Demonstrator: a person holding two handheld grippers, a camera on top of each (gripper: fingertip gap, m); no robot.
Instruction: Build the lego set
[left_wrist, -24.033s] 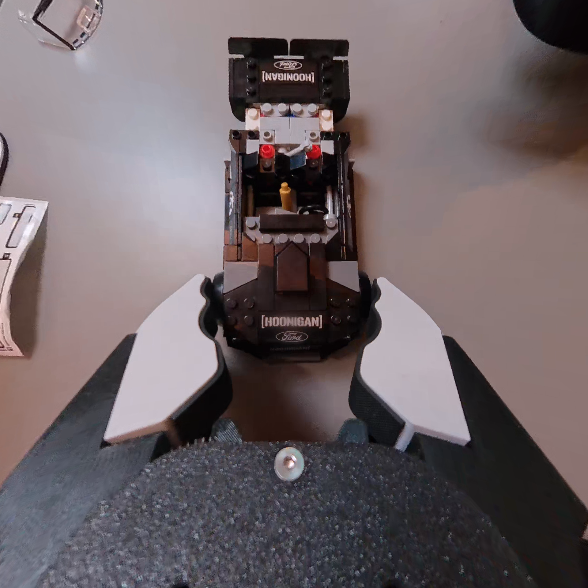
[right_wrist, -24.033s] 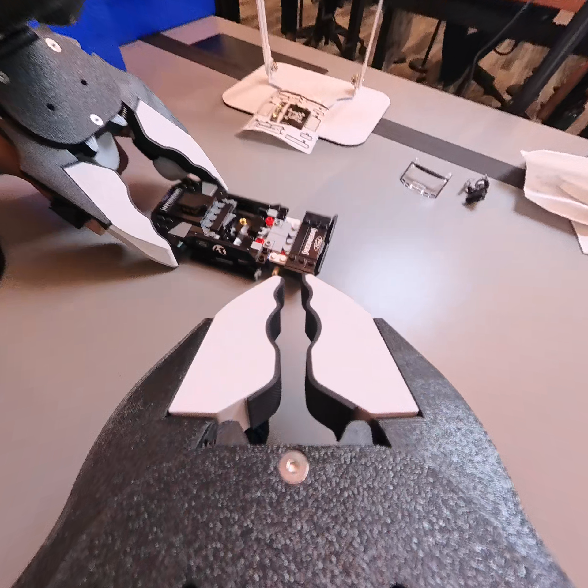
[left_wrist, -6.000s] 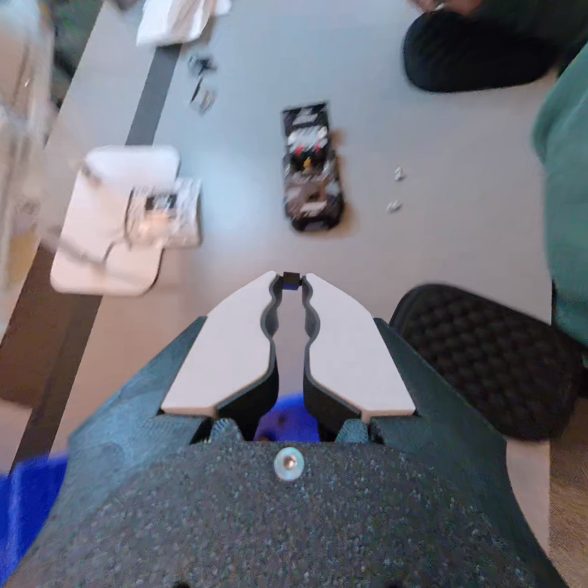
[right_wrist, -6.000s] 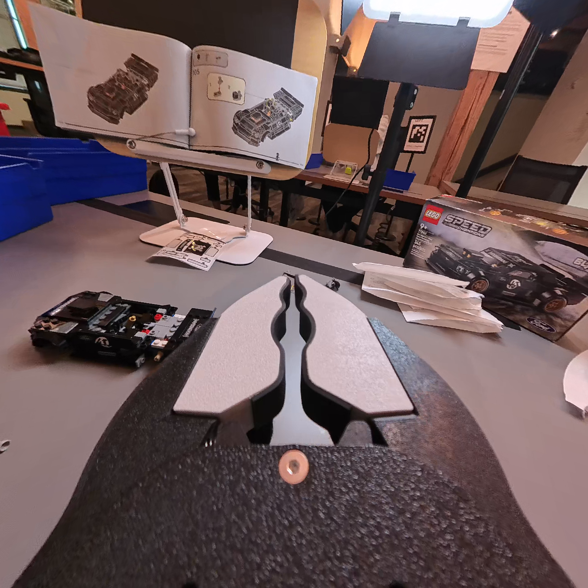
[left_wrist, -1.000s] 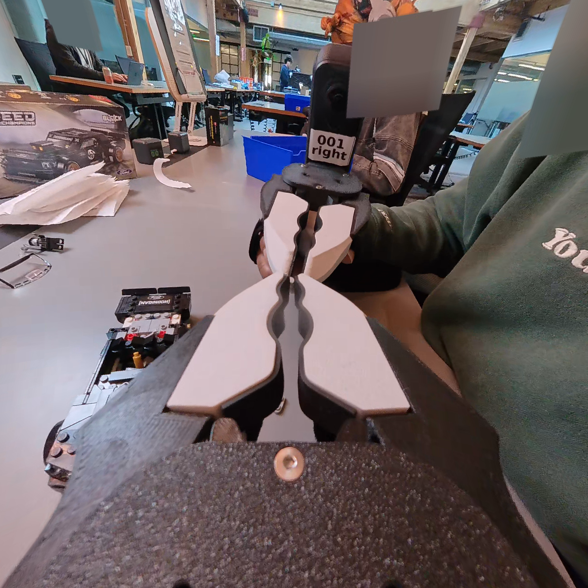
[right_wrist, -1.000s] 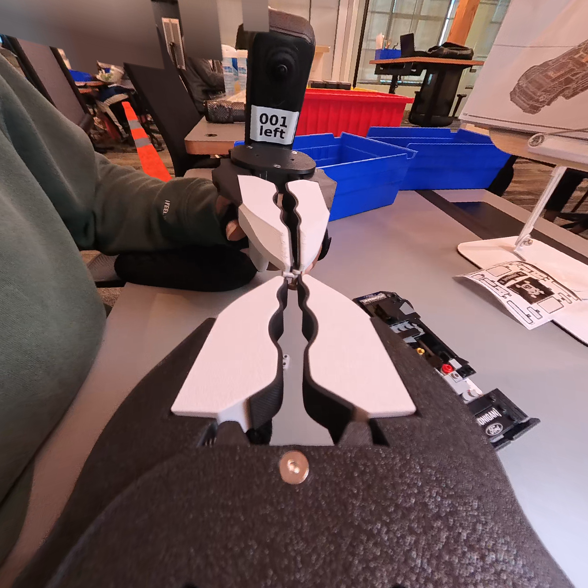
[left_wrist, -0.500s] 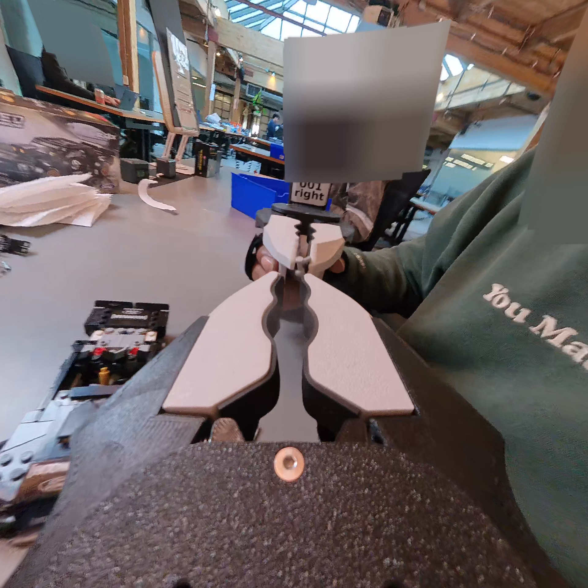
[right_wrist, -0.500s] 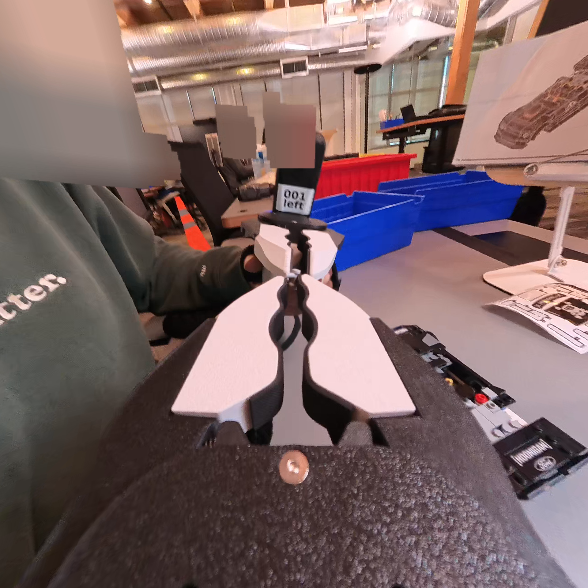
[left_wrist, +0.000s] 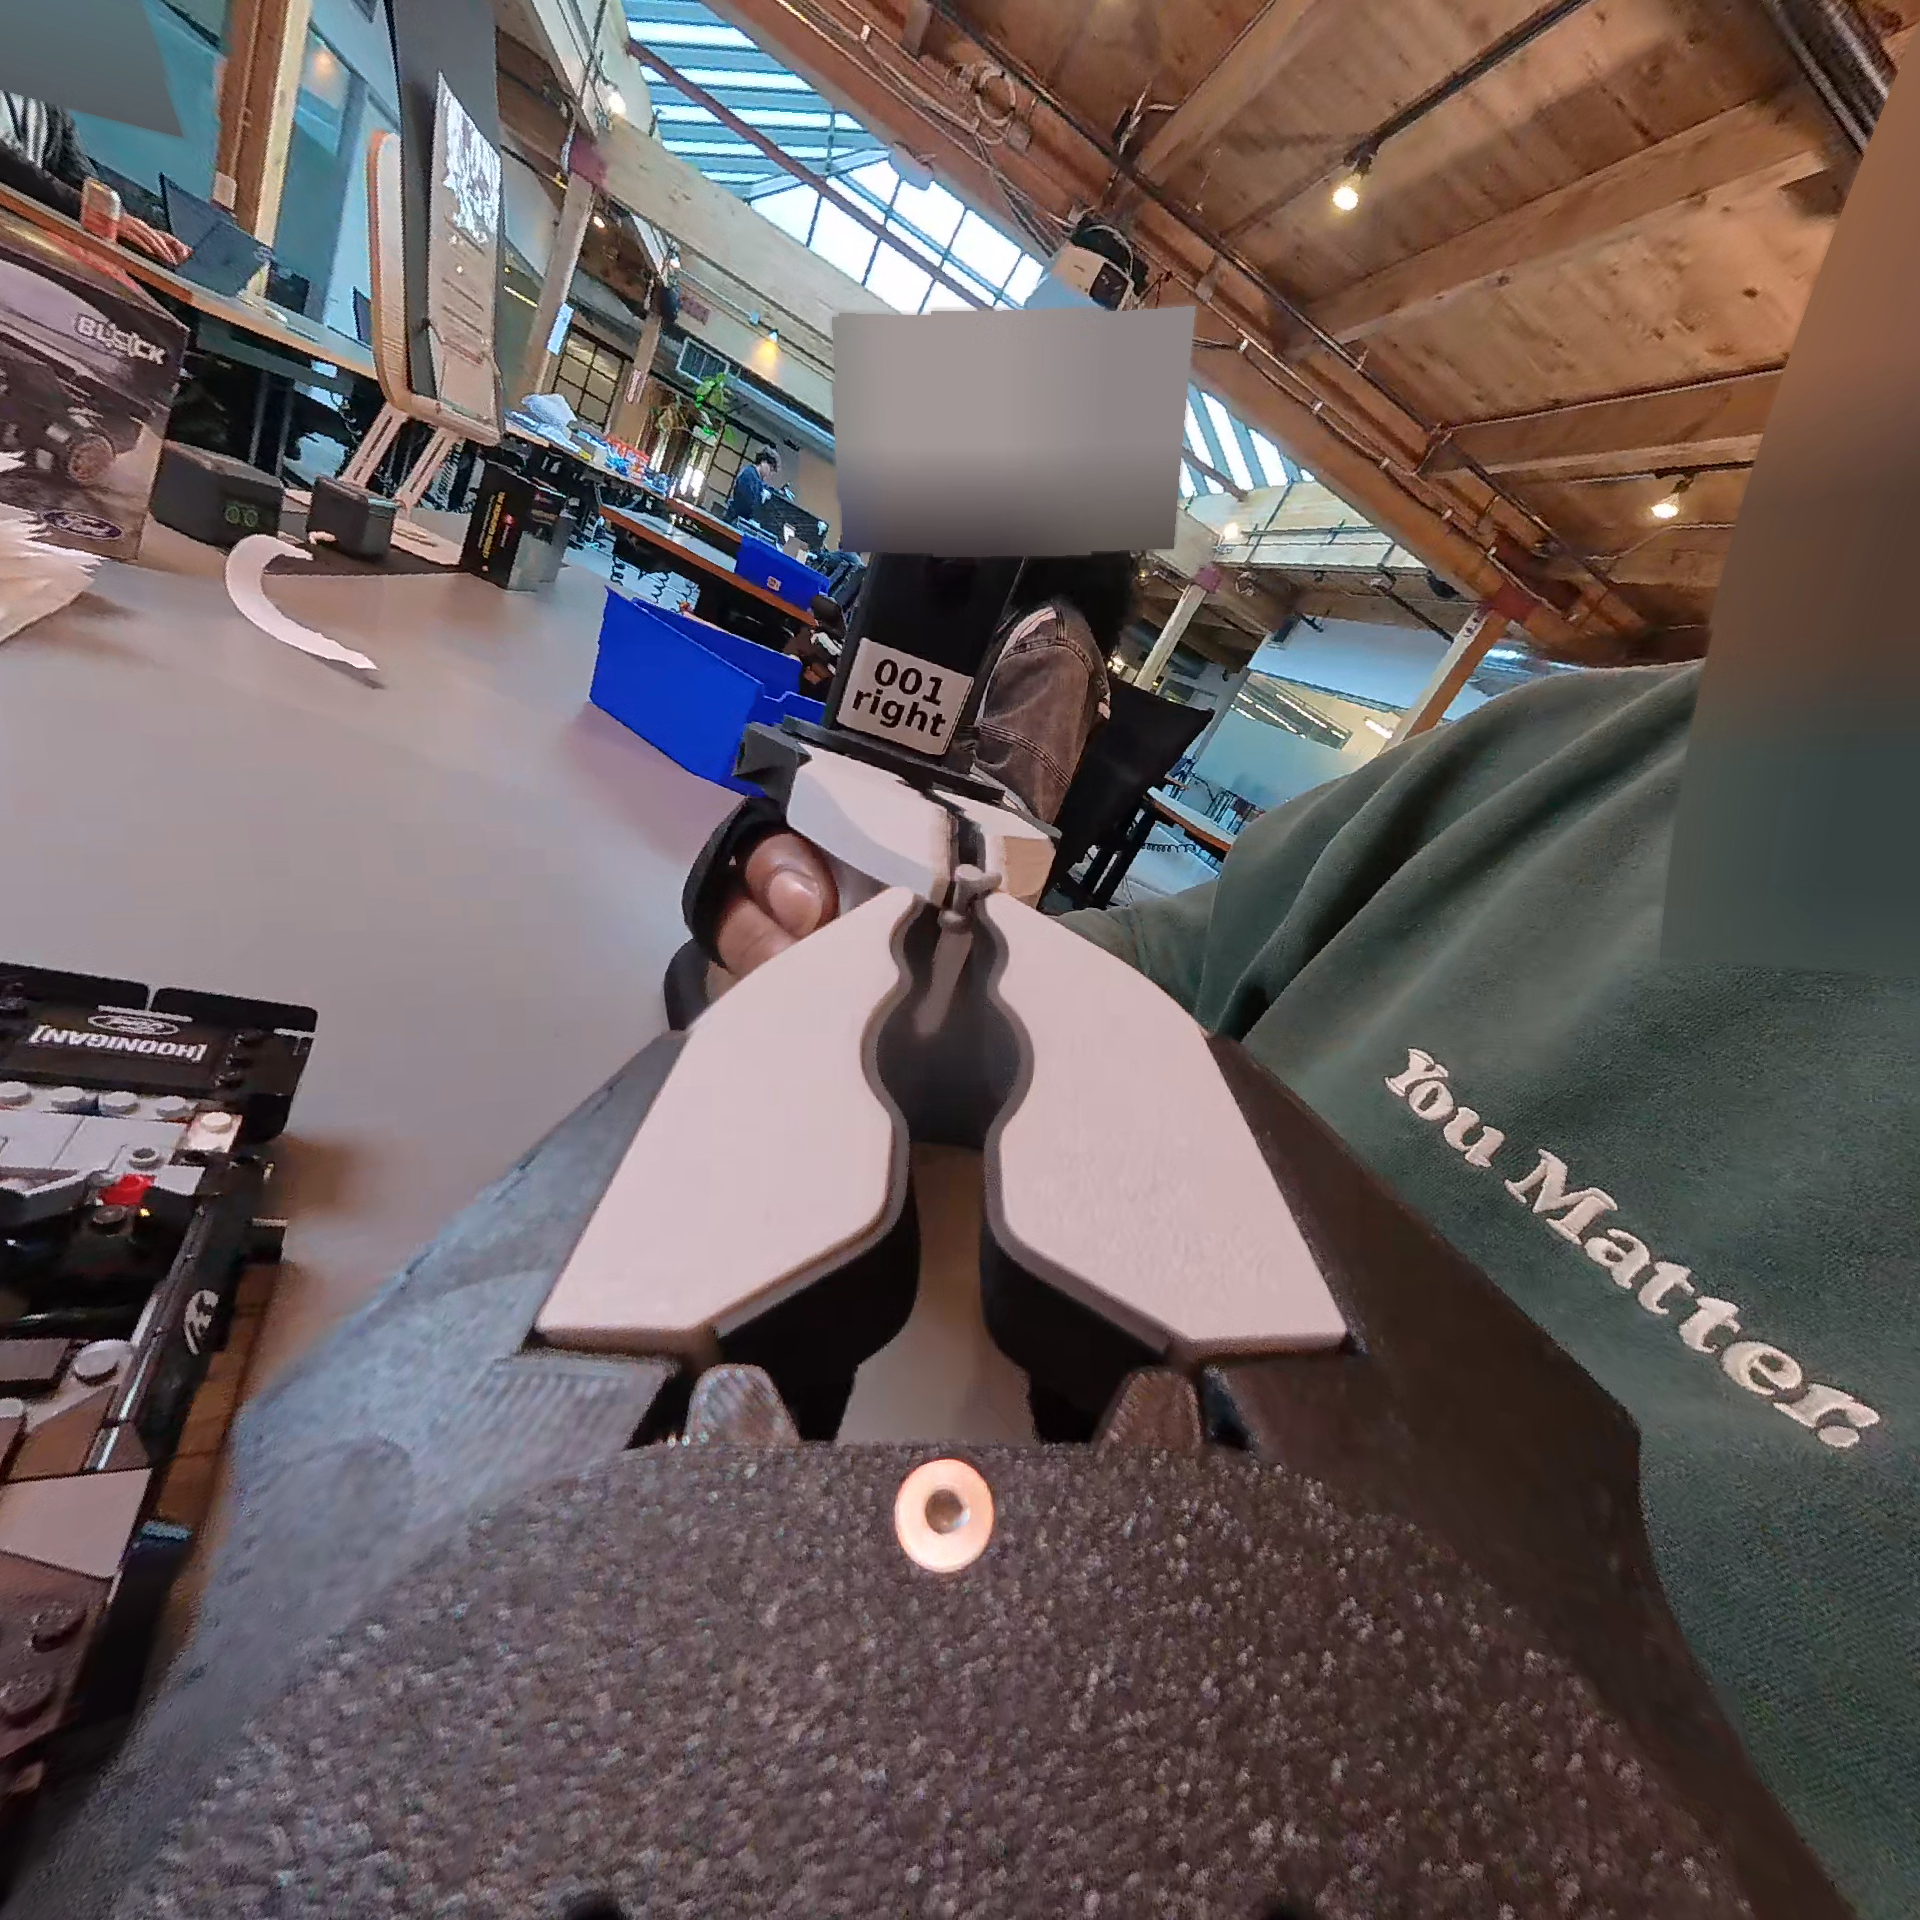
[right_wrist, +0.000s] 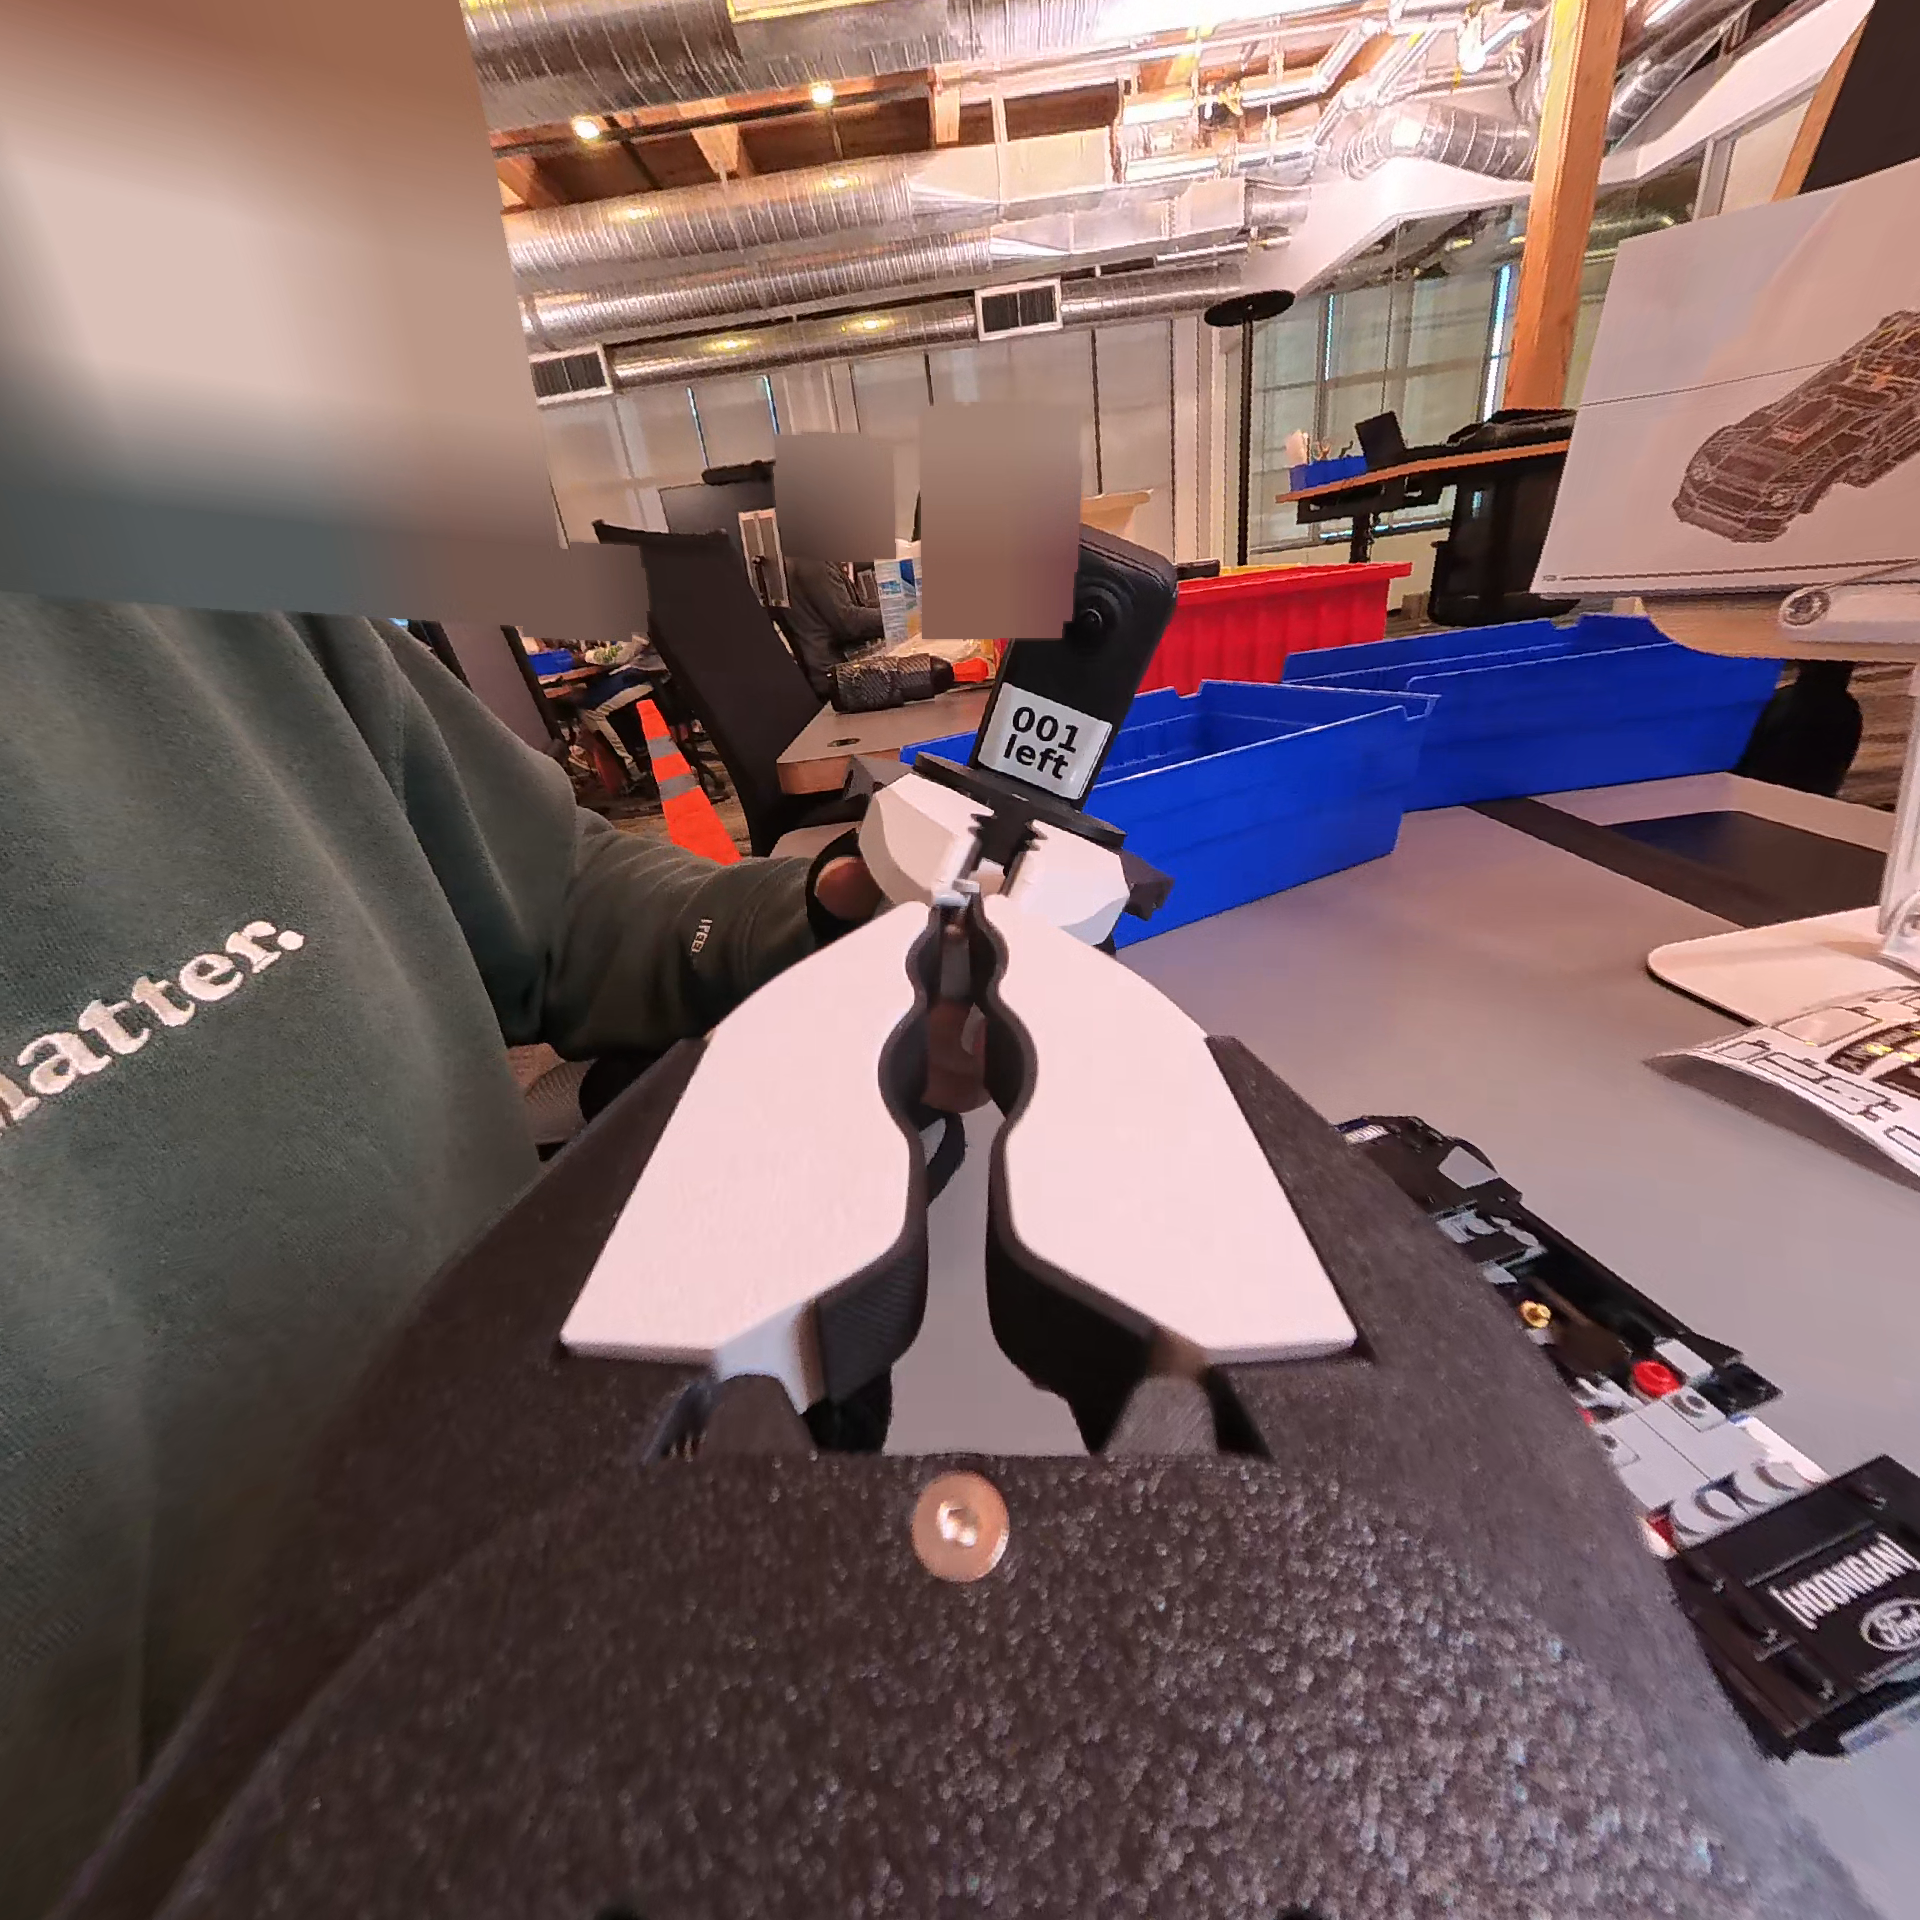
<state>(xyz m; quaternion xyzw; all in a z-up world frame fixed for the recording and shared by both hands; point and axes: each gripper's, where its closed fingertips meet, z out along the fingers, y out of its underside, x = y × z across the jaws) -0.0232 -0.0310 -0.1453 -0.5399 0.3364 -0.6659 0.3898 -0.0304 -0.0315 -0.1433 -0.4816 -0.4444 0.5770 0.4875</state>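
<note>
- Facing each other tip to tip above the near edge of the grey worktop (left_wrist: 343, 883): the left hand-held gripper (left_wrist: 958, 904) and the right hand-held gripper (right_wrist: 954, 920).
- Both are nearly closed; a small grey pin-like Lego piece (left_wrist: 964, 891) is sitting at the meeting tips. The left one seems to be pinching it; whether the right is also gripping it, I cannot tell.
- The black Lego car (right_wrist: 1621, 1382) is lying on the worktop beside the grippers, unheld, with cockpit and studs exposed.
- Judging progress: chassis, hood and rear panel are looking assembled; roof and windscreen are not yet showing on it.
- The instruction booklet (right_wrist: 1756, 416) is standing open on its stand, and a sticker sheet (right_wrist: 1808, 1070) is lying near its base.
</note>
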